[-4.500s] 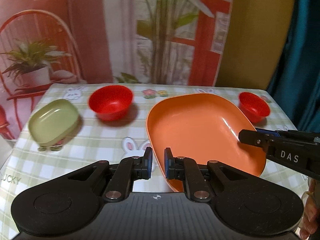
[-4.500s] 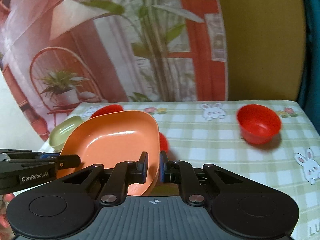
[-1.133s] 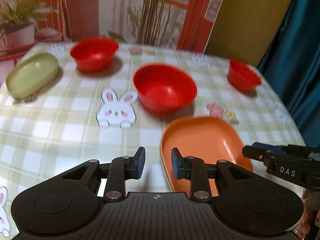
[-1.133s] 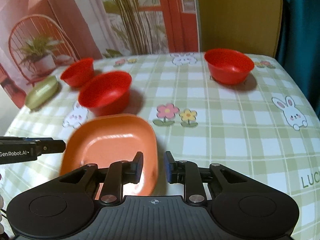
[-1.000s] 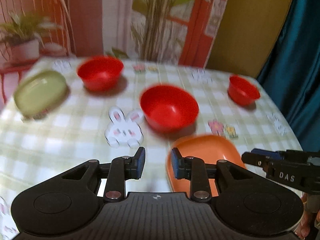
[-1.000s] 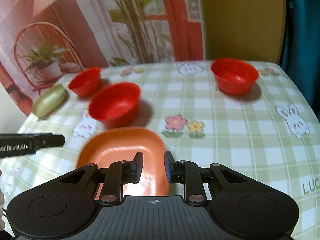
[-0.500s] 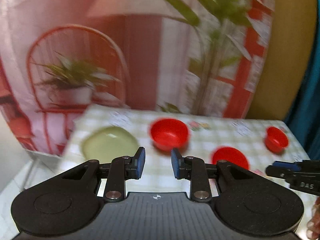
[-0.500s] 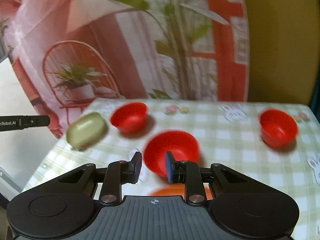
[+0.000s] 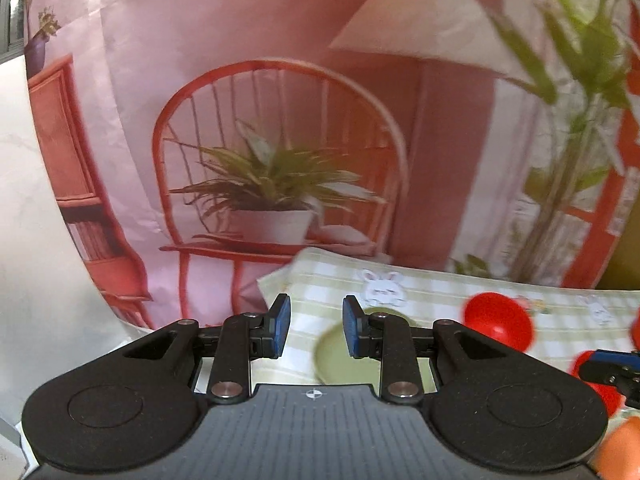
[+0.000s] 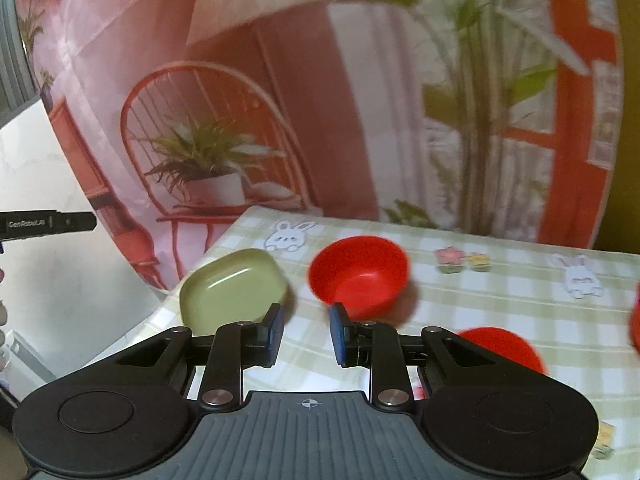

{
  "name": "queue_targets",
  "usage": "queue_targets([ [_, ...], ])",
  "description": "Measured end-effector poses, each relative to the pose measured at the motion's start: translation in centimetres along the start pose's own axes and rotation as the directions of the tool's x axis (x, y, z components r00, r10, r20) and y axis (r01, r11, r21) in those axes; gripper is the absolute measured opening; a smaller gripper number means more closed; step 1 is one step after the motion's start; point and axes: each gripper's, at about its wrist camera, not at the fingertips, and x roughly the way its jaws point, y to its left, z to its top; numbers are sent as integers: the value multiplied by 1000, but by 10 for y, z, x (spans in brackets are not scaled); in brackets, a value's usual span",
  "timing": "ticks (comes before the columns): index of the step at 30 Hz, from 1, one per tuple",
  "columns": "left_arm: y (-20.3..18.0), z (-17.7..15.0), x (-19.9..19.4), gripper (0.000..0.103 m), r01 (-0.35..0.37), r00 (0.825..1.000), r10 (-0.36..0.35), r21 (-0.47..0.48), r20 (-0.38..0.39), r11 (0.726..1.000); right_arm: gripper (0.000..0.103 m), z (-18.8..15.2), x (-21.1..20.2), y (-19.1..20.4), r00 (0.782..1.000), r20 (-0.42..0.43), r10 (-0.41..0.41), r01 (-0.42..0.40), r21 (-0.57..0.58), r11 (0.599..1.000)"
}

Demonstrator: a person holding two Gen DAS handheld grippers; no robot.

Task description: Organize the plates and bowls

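Both grippers were empty, with their jaws a little apart. The left gripper (image 9: 313, 327) hung over the near corner of the checked tablecloth (image 9: 432, 292), just above the green plate (image 10: 234, 286). The right gripper (image 10: 306, 330) pointed between that plate and a red bowl (image 10: 360, 274) beside it. A second red bowl (image 10: 504, 346) lay nearer, and an edge of the orange plate (image 9: 624, 450) showed low on the right.

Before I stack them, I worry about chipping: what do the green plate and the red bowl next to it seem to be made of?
Green plate: probably plastic or melamine; smooth, semi-gloss, with soft light streaks inside and a thick rounded rim. Red bowl: likely plastic too; even saturated colour, thin wall, dull sheen. Both are slightly blurred, so glazed ceramic cannot be ruled out.
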Motion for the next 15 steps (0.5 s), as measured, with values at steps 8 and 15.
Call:
queue_targets([
  [8,22,-19,67,30,39,999,-39,2,-15,999,24,8,74,35,1000,-13,-4,3,-109,994],
  [15,29,-45,116,30,67,997,-67,-11,-45,998,24,11,128,44,997,-69,-26,18,-120,993],
])
